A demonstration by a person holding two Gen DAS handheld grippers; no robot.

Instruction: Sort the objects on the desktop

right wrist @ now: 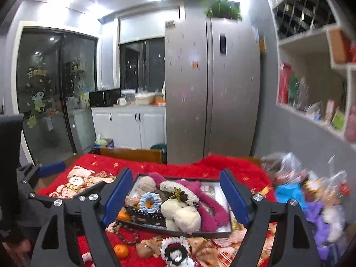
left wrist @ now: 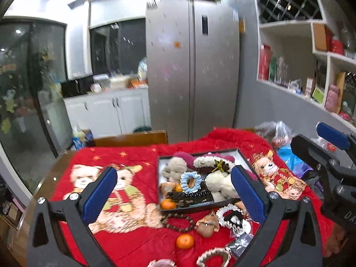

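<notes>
A kitchen-dining room is forming the background: a steel fridge, white cabinets, dark glass doors and open wall shelving on the right. A red blanket printed with cartoon animals is covering the bench.

Progress: partly done, by my judgement. A shallow dark-rimmed tray is sitting on the blanket and is already holding a good share of the items: a cream plush toy, a tan plush toy, a magenta fuzzy headband, a blue scrunchie, a dark comb-like piece and some small oranges. Still lying loose on the blanket in front of the tray are a string of brown beads, an orange, a small brown figure, a black-and-white scrunchie and a woven ring at the lower edge. These look to be what is left.

Grippers: the left gripper is hanging above the bench with its fingers spread wide and gripping nothing. The right gripper is likewise standing wide apart and empty, framing the tray from above.

Limits of view: both pictures are smearing with motion blur, so small items are hard to name. A heap of plastic bags and blue and purple cloth at the right edge is indistinct; whether it belongs to the sorting I cannot tell. The near edge of the bench is cut off behind the gripper frames, and the tray's contents are overlapping one another.
</notes>
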